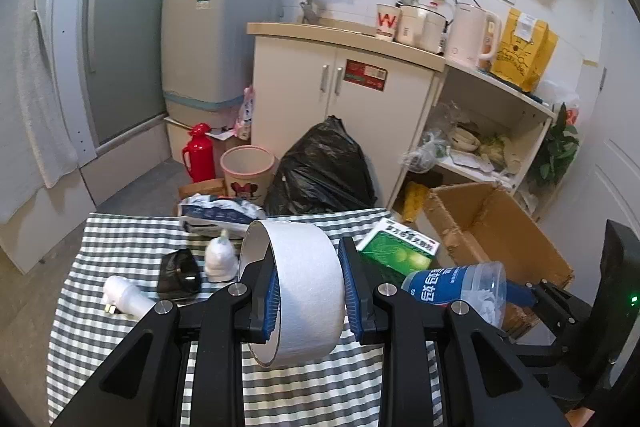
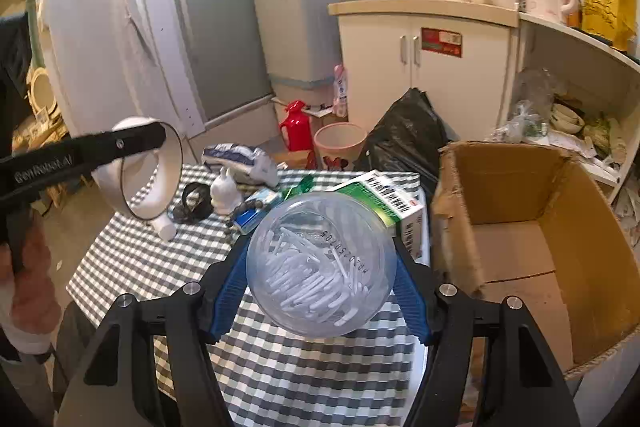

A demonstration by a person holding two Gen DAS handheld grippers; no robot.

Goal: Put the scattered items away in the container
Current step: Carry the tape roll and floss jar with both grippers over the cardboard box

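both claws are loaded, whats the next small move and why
Probably swing the right claw rightward over the open cardboard box and release there. It is shut on the clear tub of white picks, and the box sits just right of the table. The left claw can follow with the tape roll.

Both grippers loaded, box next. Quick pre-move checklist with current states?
1. Left gripper shut on the tape roll, pads on both flat sides: ok.
2. Right gripper shut on the clear tub of white sticks, held on its side: ok.
3. Tub lid closed: cannot tell; only its bottom and body show.
4. Cardboard box open, flaps up, floor mostly bare: ok.
5. Both held items lifted off the checked cloth: ok.
6. Green carton sits on the table edge between the tub and the box; clearance over it: cannot tell.
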